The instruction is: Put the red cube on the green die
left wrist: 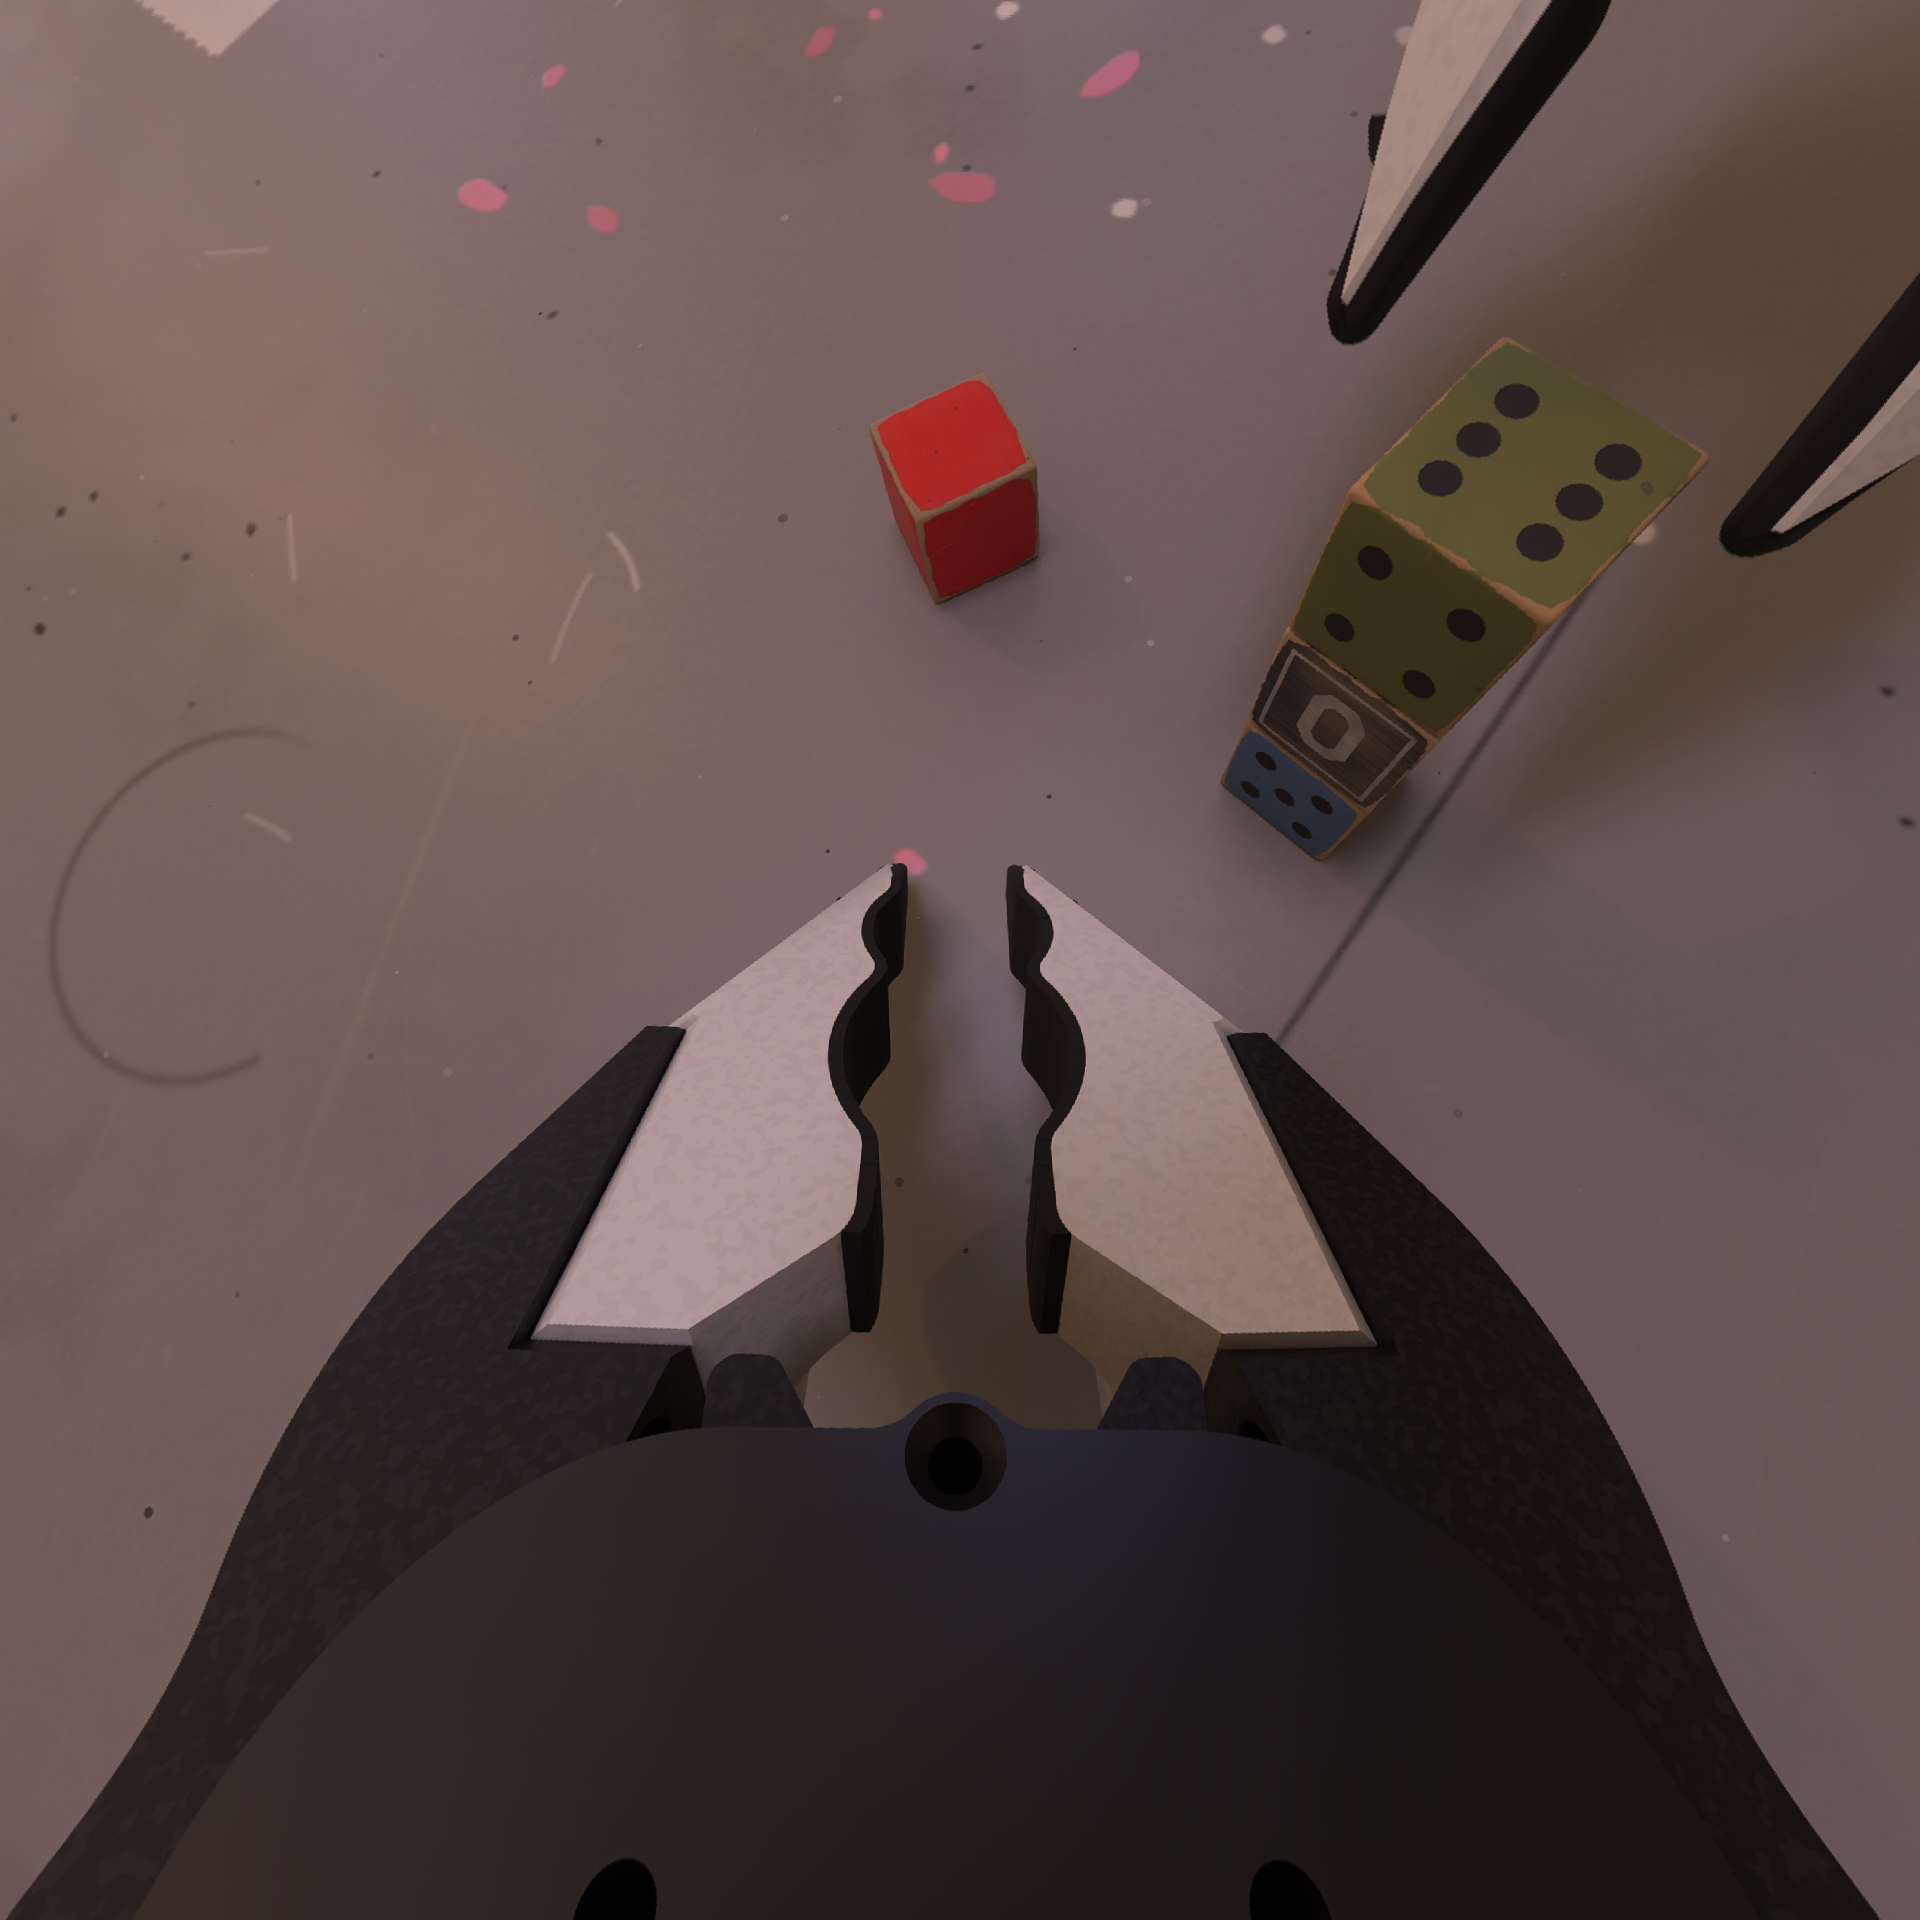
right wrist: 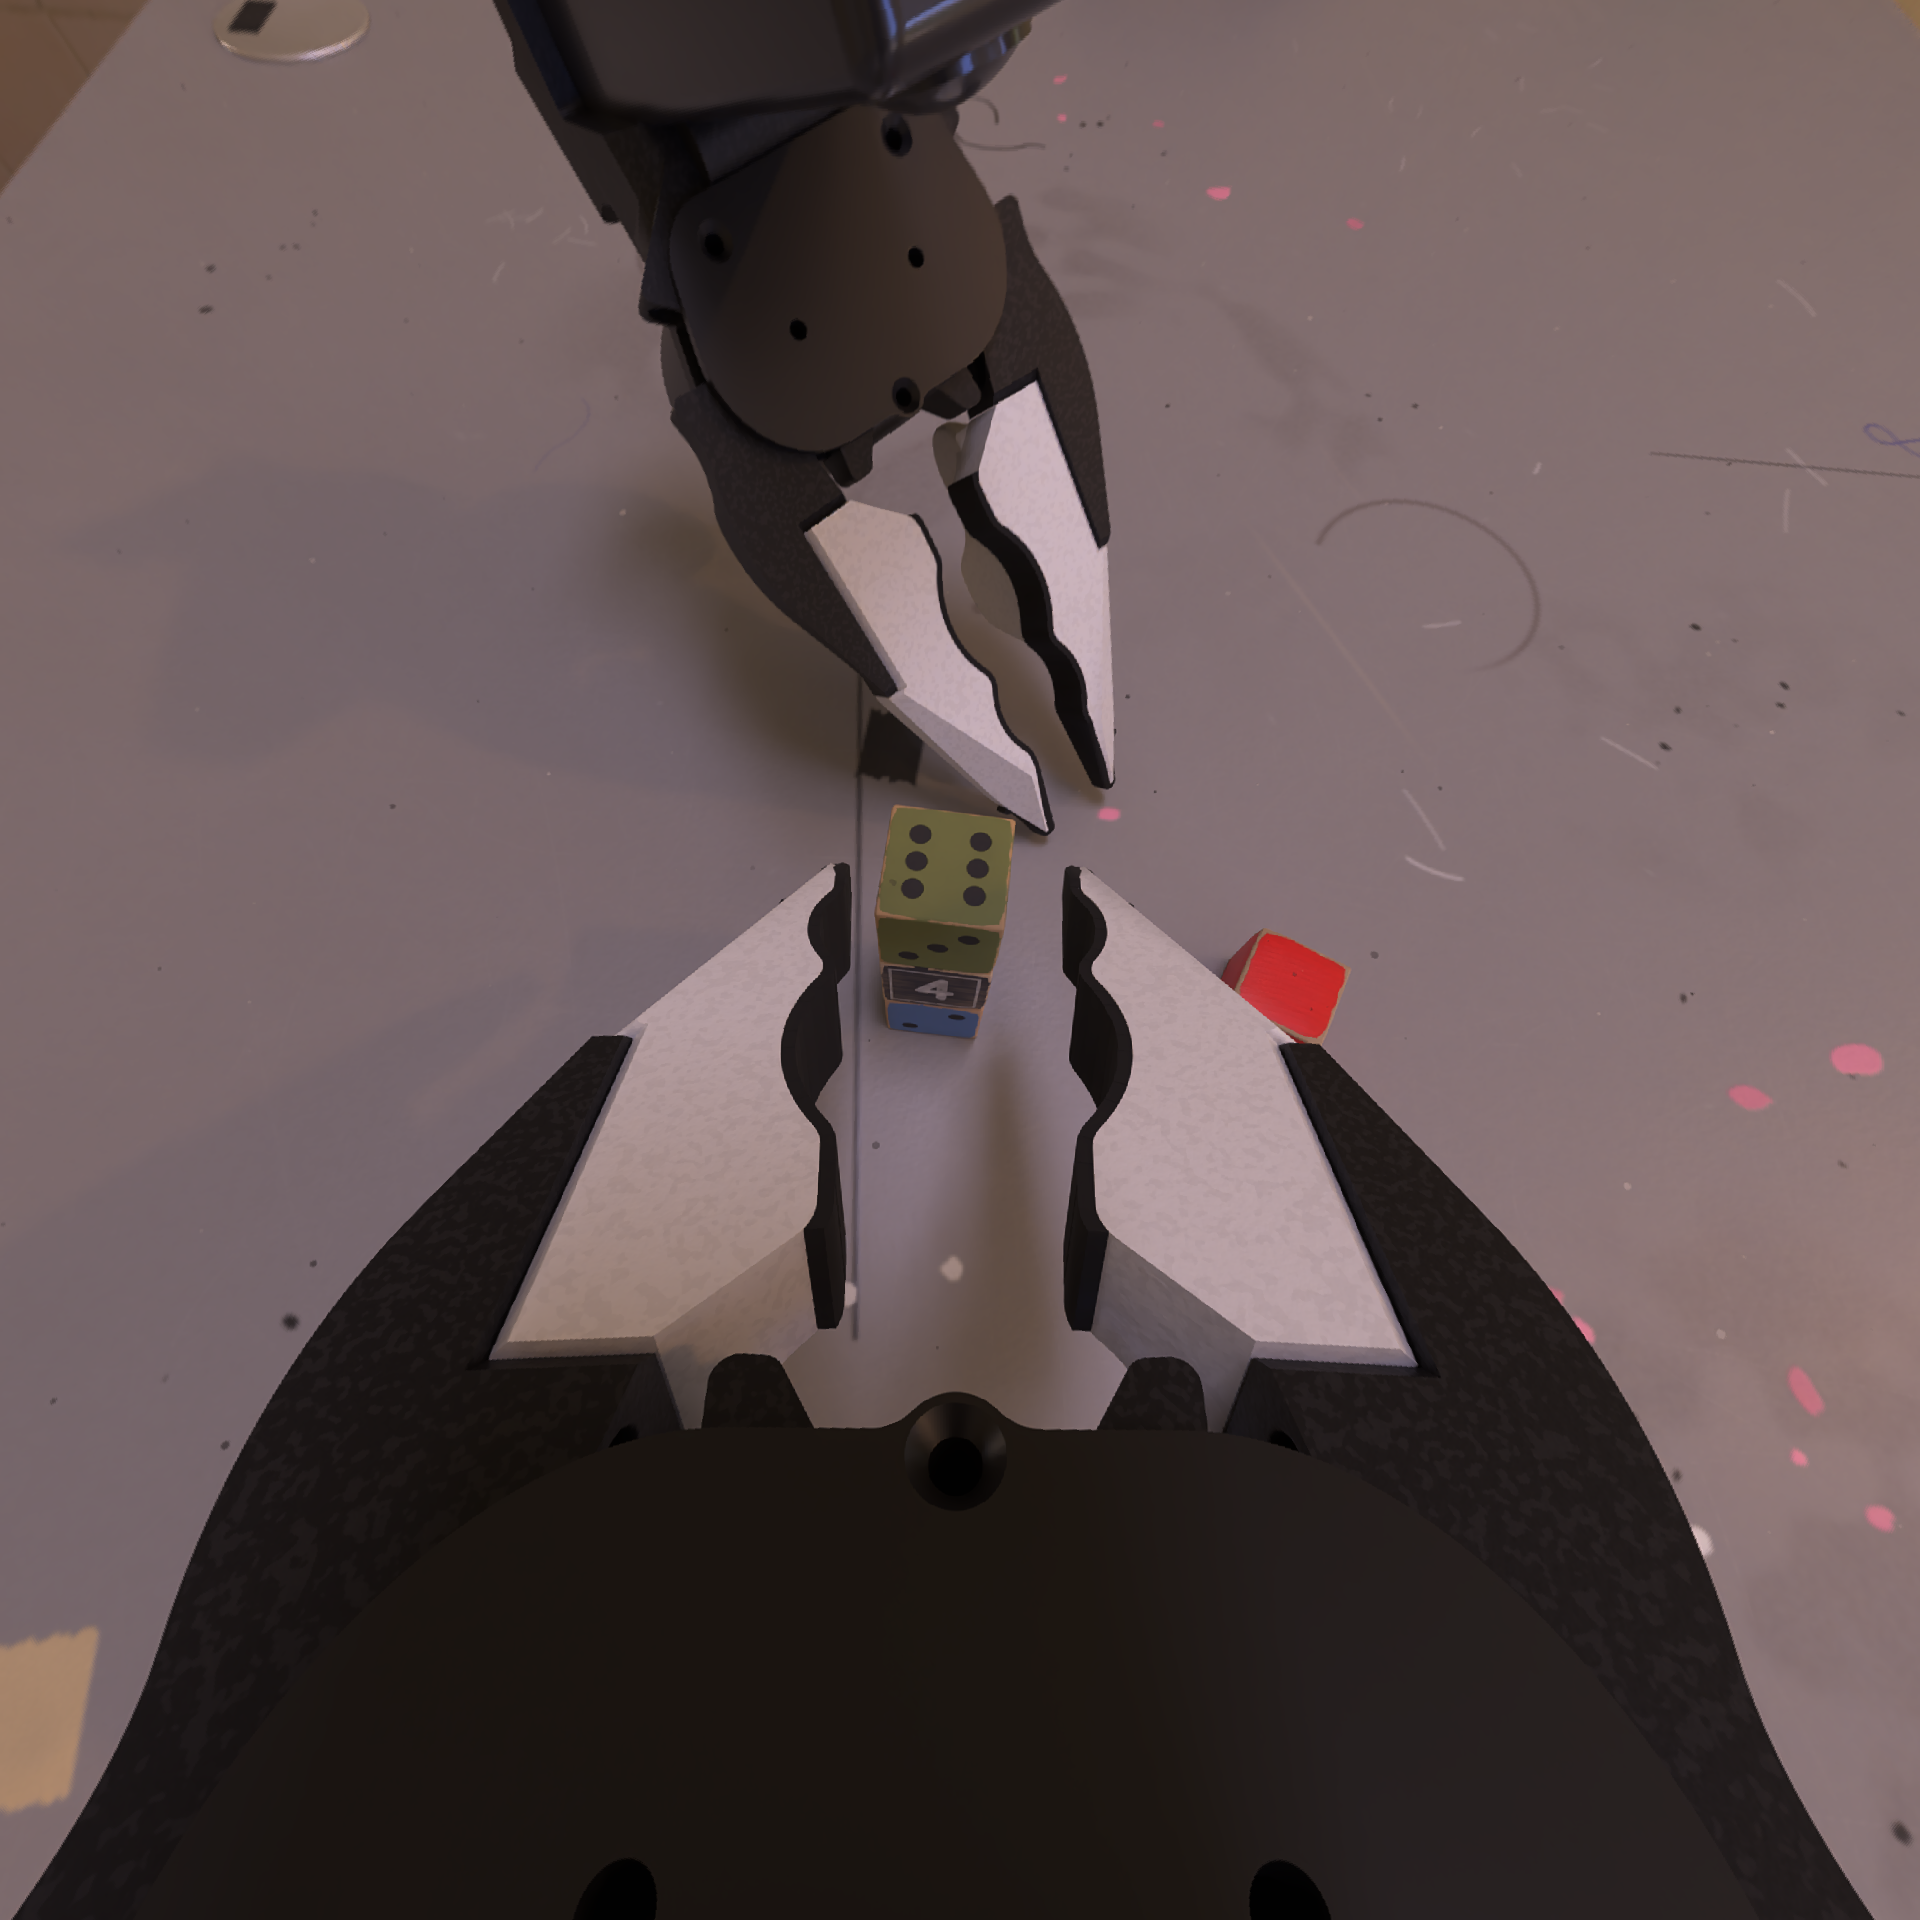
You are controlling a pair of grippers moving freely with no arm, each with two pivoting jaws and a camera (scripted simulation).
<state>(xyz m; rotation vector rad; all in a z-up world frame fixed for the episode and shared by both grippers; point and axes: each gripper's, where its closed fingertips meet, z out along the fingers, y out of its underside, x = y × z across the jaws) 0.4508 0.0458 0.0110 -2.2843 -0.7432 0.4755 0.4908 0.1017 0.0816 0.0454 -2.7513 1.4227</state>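
The red cube (left wrist: 954, 488) lies on the grey table (left wrist: 416, 468), ahead of my left gripper (left wrist: 956, 878), which is narrowly open and empty. The green die (left wrist: 1507, 499) tops a stack, over a dark block (left wrist: 1335, 732) and a blue die (left wrist: 1288, 800), to the right of the cube. My right gripper (right wrist: 956, 873) is open and empty, with its fingers on either side of the green die (right wrist: 943, 883) and not touching it. The red cube (right wrist: 1288, 982) lies to its right. The left gripper (right wrist: 1070, 805) hangs just beyond the stack.
Pink paint spots (left wrist: 966, 187) and scratches mark the table. A thin seam line (right wrist: 855, 1143) runs under the stack. A beige tape piece (right wrist: 42, 1714) lies near left and a round disc (right wrist: 291, 26) sits at the far left edge.
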